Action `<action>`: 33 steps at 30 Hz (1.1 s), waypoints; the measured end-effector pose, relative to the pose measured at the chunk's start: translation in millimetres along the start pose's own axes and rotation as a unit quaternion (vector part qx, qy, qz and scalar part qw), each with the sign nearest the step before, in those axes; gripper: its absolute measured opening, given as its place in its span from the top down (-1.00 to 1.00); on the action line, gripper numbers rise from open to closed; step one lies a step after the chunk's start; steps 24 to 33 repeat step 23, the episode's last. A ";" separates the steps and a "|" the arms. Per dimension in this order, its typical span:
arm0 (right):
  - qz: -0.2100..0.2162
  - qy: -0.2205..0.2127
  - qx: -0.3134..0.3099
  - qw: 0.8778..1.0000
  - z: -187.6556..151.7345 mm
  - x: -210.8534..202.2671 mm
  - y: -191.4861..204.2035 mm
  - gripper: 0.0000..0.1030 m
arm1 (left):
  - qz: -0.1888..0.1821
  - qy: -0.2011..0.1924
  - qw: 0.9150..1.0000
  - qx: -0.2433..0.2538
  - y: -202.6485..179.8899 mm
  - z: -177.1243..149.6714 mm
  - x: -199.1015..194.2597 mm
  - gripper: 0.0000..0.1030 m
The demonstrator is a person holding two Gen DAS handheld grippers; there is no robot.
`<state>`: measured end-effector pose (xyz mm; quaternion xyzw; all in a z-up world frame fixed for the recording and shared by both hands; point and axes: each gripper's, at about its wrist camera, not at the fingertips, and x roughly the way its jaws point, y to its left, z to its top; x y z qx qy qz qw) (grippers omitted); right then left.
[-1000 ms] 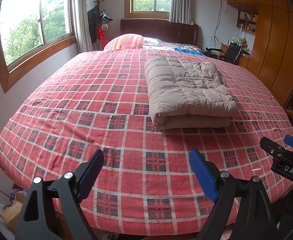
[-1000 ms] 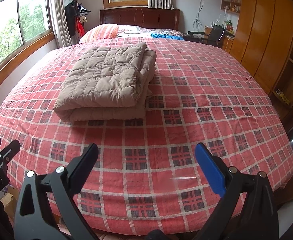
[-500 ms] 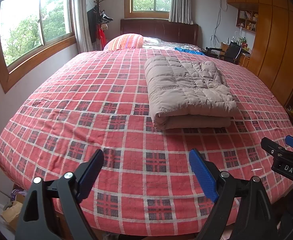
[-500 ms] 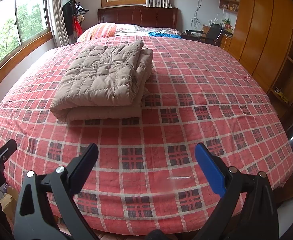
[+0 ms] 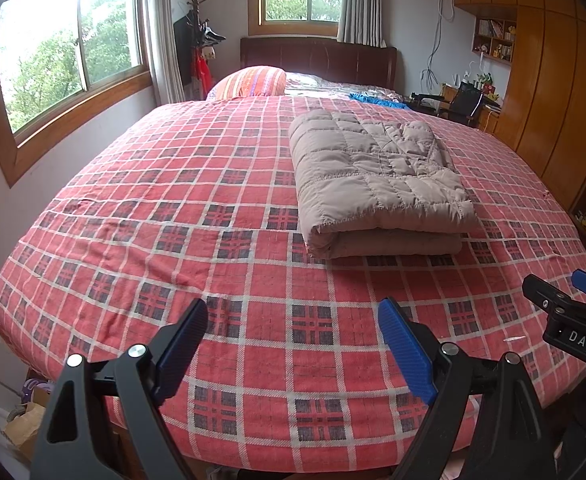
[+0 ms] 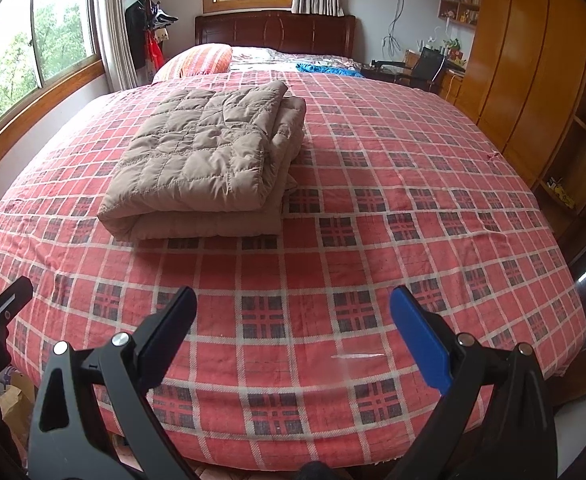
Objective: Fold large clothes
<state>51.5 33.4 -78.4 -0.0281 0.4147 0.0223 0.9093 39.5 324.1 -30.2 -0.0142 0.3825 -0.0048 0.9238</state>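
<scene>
A beige quilted coat lies folded into a thick rectangle on the red plaid bed, and it shows again in the right wrist view left of centre. My left gripper hangs open over the bed's foot, well short of the coat, with nothing between its fingers. My right gripper is open and empty too, held back over the foot edge. The right gripper pokes in at the far right of the left wrist view.
A striped pillow and a blue cloth lie near the dark headboard. Wooden wardrobes line the right side, windows the left. A coat stand is in the corner, a cardboard box on the floor.
Both grippers have drifted slightly back from the bed; the folded coat has not moved and both stay open.
</scene>
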 end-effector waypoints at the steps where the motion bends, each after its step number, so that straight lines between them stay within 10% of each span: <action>1: 0.000 0.000 0.000 1.000 -0.1 0.0 -0.1 -0.88 | 0.000 0.000 1.000 0.000 -0.2 0.1 -0.3 -0.70; 33: 0.007 0.008 0.009 1.000 0.8 5.2 -6.2 -0.88 | -0.001 0.001 1.000 0.001 1.7 0.4 2.0 -0.70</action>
